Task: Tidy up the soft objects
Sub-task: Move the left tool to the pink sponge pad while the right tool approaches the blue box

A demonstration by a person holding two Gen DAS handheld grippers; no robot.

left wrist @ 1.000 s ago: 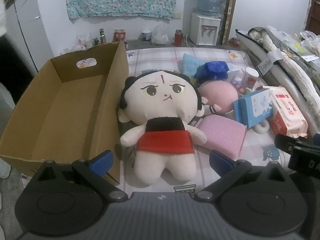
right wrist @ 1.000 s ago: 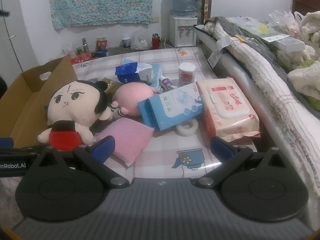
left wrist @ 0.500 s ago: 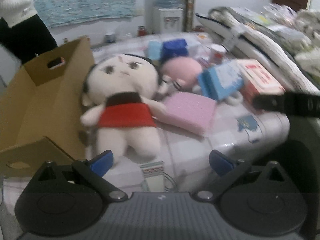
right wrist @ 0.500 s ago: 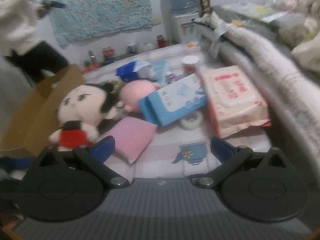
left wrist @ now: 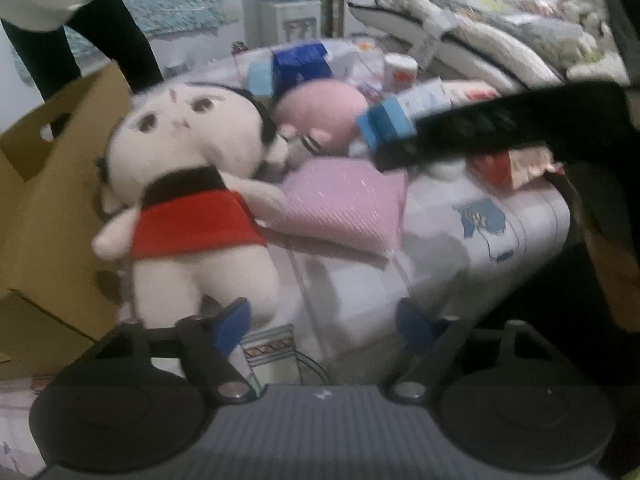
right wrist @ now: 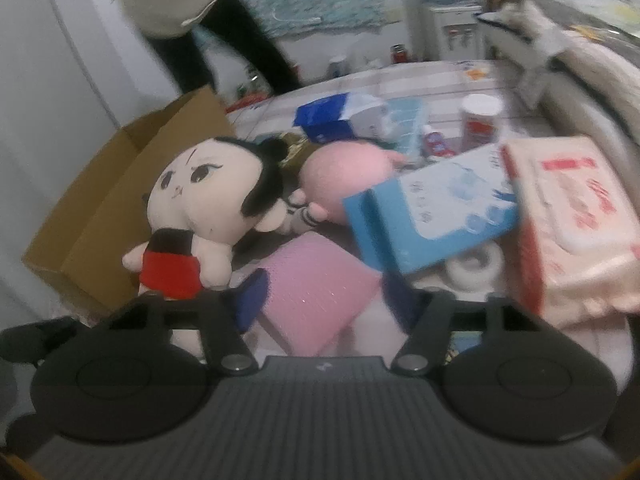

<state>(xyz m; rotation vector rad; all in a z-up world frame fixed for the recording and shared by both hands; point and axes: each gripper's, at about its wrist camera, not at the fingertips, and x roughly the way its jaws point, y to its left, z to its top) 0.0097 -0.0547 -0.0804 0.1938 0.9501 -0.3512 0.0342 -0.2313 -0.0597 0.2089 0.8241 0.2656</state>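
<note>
Left wrist view is showing the left gripper (left wrist: 326, 322) closing with nothing between its blue tips, the doll (left wrist: 188, 184) lying just beside the cardboard box (left wrist: 44, 208); squaring up over the doll's legs should be giving a surer pinch. Right wrist view alone is showing the right gripper (right wrist: 320, 300) closing around the pink cushion (right wrist: 316, 296), not yet pressing, so a deeper bite seems wise.
</note>
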